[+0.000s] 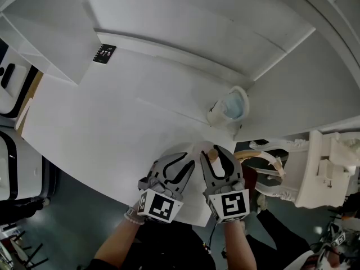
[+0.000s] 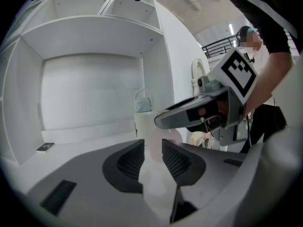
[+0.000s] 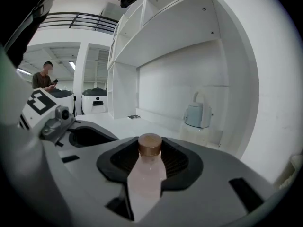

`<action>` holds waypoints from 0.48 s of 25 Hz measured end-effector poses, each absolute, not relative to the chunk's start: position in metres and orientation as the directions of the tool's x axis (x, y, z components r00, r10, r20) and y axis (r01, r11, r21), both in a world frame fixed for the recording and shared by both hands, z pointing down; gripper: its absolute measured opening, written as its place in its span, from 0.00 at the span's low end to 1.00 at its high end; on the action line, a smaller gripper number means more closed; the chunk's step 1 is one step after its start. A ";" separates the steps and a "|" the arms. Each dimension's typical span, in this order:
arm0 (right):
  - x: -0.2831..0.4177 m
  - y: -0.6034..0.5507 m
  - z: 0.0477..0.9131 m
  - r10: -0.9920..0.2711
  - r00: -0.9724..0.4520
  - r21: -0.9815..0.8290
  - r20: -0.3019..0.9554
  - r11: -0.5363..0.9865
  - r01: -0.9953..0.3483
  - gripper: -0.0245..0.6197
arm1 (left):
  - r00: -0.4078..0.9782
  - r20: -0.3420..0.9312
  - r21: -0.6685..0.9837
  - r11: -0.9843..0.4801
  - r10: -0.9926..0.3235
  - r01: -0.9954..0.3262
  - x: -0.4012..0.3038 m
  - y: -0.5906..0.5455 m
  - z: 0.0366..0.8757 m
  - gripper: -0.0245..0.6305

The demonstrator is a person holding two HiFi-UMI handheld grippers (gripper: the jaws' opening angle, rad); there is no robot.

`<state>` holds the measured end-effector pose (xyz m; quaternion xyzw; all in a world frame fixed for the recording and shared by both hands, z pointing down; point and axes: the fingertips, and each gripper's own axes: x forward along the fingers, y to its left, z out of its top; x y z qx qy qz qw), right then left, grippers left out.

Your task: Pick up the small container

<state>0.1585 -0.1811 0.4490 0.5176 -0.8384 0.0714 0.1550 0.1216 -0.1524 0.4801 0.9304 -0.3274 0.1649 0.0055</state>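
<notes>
Right gripper clamps the small container — left gripper jaws apart

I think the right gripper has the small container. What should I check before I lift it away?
1. Small container sits between the right gripper jaws, pads on its sides: ok.
2. Brown cap is on the container: ok.
3. Left gripper is out of the way: cannot tell. Its jaws are slightly apart, and its tips are close beside the right gripper.
4. Blue-lidded jug stands apart from both grippers: ok.
5. Container is already off the table: cannot tell.
</notes>
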 end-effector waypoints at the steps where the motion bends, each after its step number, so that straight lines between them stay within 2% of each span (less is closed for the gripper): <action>1: 0.158 -0.181 0.448 -0.846 -0.418 0.039 0.333 0.455 -0.890 0.27 | 0.728 0.314 -0.105 -0.784 -0.610 -0.612 0.123 -0.154 0.484 0.22; 3: 0.158 -0.181 0.447 -0.845 -0.416 0.040 0.335 0.455 -0.890 0.27 | 0.718 0.314 -0.127 -0.777 -0.621 -0.616 0.126 -0.157 0.489 0.39; 4: 0.158 -0.181 0.448 -0.845 -0.414 0.046 0.340 0.454 -0.890 0.27 | 0.714 0.312 -0.137 -0.773 -0.627 -0.619 0.127 -0.158 0.491 0.43; 7: 0.160 -0.182 0.449 -0.845 -0.407 0.050 0.348 0.450 -0.892 0.27 | 0.717 0.325 -0.153 -0.783 -0.616 -0.603 0.130 -0.159 0.498 0.51; 12: 0.156 -0.181 0.450 -0.840 -0.419 0.047 0.344 0.461 -0.886 0.27 | 0.752 0.379 -0.180 -0.840 -0.540 -0.512 0.145 -0.147 0.517 0.56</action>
